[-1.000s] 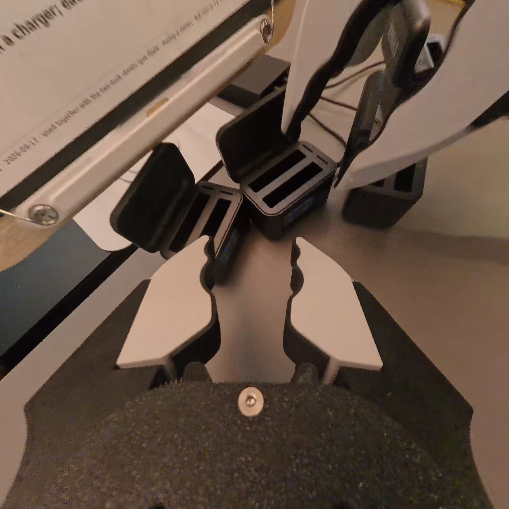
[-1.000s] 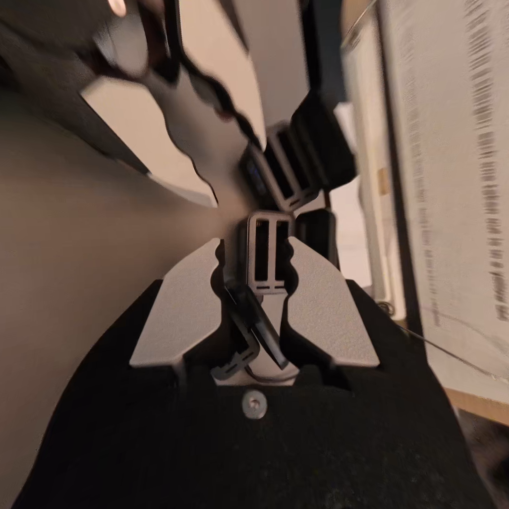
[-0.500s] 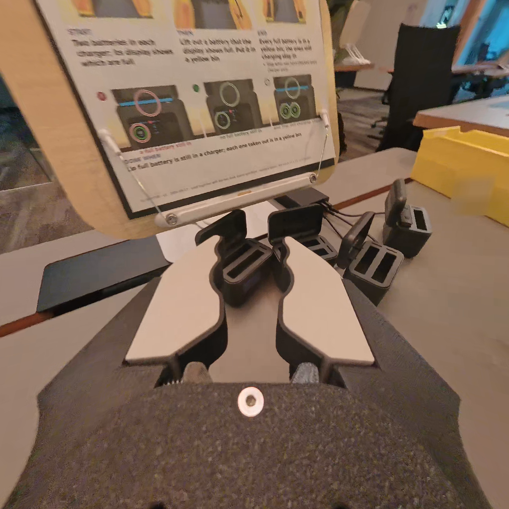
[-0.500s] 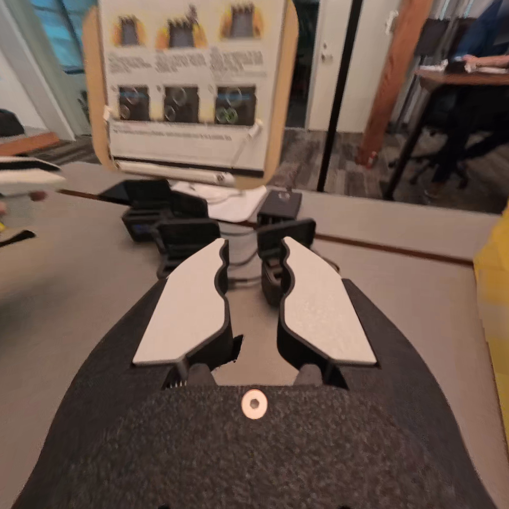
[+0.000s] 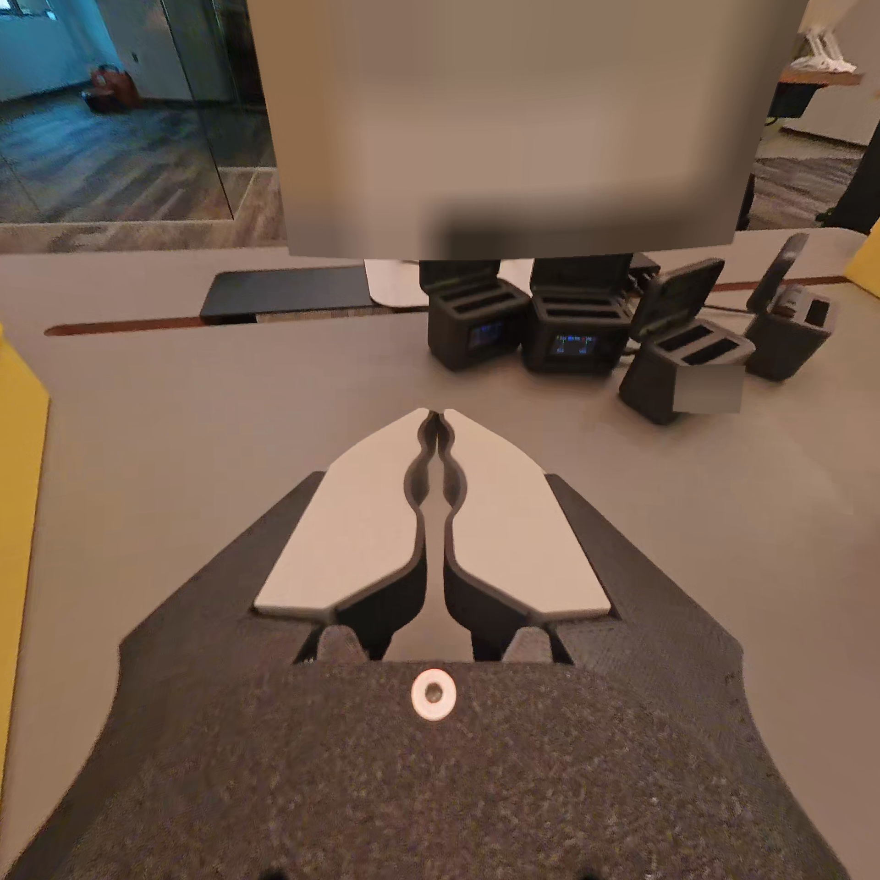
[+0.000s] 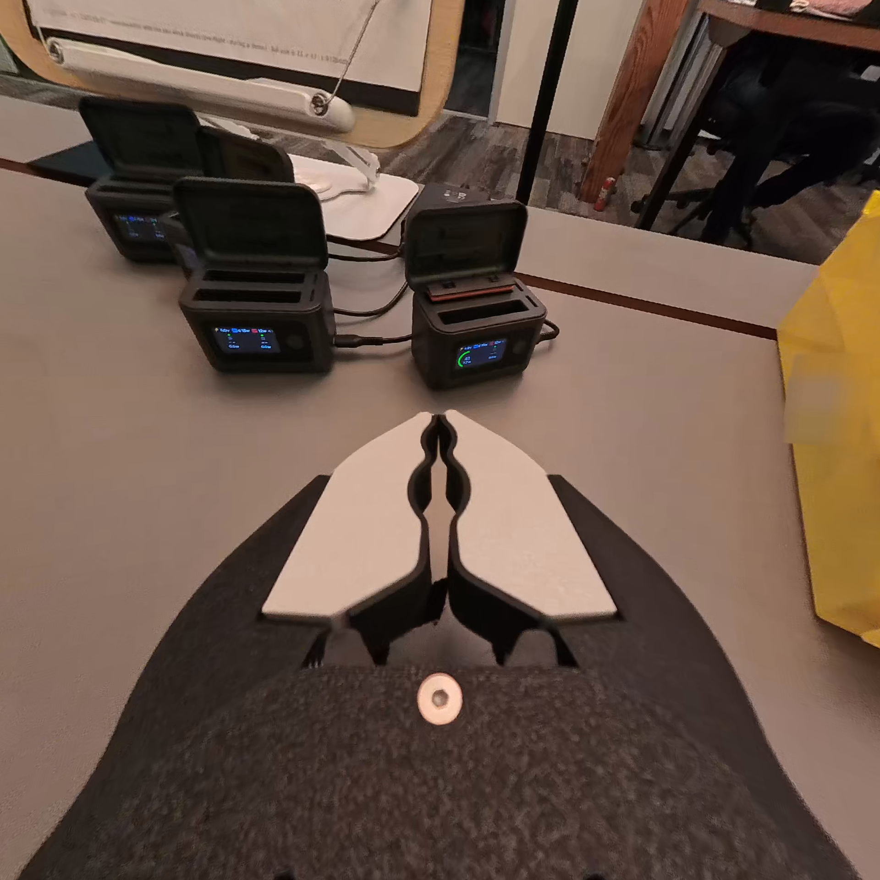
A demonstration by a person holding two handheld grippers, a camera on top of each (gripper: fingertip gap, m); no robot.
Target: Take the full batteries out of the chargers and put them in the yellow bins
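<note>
Several black chargers with open lids stand on the grey table. In the right wrist view the right-hand charger (image 6: 478,328) holds one battery (image 6: 469,290) in its rear slot; the charger to its left (image 6: 259,324) has empty slots, and another (image 6: 133,209) stands behind. In the left wrist view several chargers (image 5: 569,328) stand ahead to the right. My left gripper (image 5: 436,415) is shut and empty, well short of them. My right gripper (image 6: 440,416) is shut and empty, just in front of the battery's charger. A yellow bin (image 6: 843,405) is at the right; another (image 5: 19,476) at the left.
A sign board on a white stand (image 6: 362,200) rises behind the chargers, with a black power hub (image 6: 450,195) and cables (image 6: 376,312) beside it. A dark flat pad (image 5: 285,293) lies on the table at the back left. A person sits at a far table (image 6: 785,109). Across from one pair of fingers to the other is roughly 35 centimeters.
Both grippers have pulled back from the chargers toward the near side of the table and closed their jaws with nothing in them.
</note>
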